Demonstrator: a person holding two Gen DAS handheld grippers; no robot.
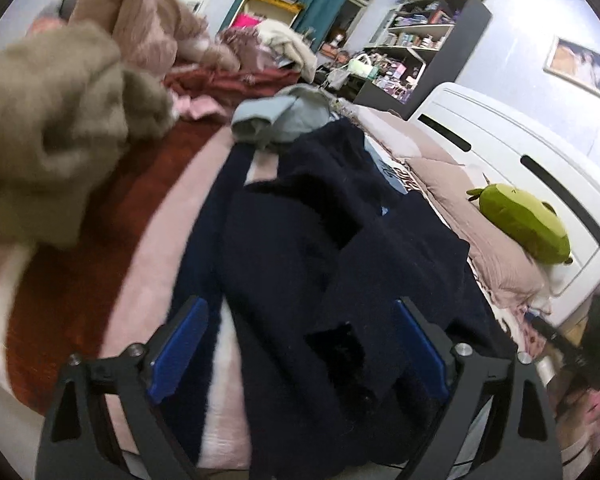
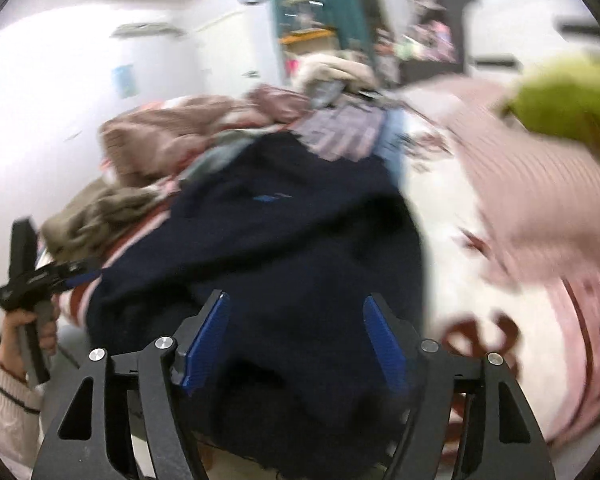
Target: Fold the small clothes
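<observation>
While both claws gape wide, neither grips the navy garment.

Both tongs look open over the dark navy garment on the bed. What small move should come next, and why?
Probably lower the left tongs and close them on the near edge of the navy garment. Both they and the right tongs are open and hold nothing, and the garment lies rumpled, not yet folded.
</observation>
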